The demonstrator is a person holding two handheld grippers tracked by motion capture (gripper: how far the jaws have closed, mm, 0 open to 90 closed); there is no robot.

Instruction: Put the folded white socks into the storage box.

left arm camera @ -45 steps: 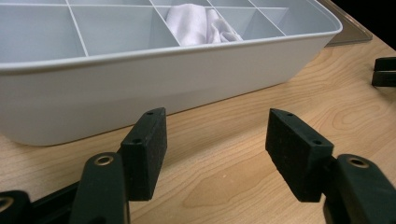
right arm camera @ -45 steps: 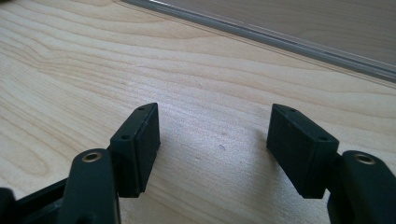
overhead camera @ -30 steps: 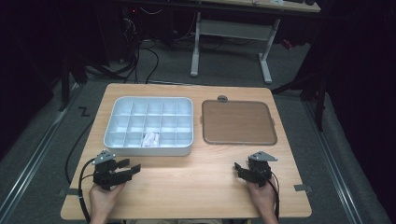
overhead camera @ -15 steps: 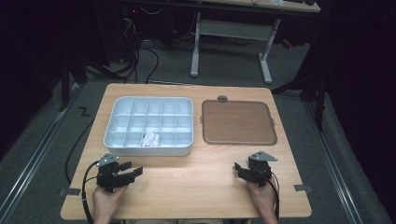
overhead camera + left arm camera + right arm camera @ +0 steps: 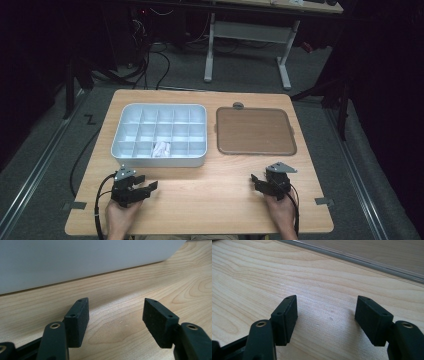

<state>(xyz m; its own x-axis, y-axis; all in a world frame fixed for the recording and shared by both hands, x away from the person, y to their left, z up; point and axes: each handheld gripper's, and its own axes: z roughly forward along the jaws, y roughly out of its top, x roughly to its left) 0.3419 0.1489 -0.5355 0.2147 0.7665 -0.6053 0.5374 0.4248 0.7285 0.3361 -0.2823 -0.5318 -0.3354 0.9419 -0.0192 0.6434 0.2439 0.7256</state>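
Both grippers rest low on the pale wood-grain table (image 5: 210,195) at its near edge, seemingly parked ahead of a reach: left gripper (image 5: 142,186) just short of the tray (image 5: 150,159), right gripper (image 5: 261,183) short of the brown lid (image 5: 254,131). Each has its matte black, blocky jaws standing wide apart with only bare wood between. The tray is grey, smooth-walled, gridded into compartments, with a crumpled white scrap (image 5: 161,148) in a front-row cell; the lid is flat, round-cornered, clear-rimmed.

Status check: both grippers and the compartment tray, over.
Left gripper open, empty. Right gripper open, empty. White crumpled piece in the grey compartment tray. Nothing in the way.
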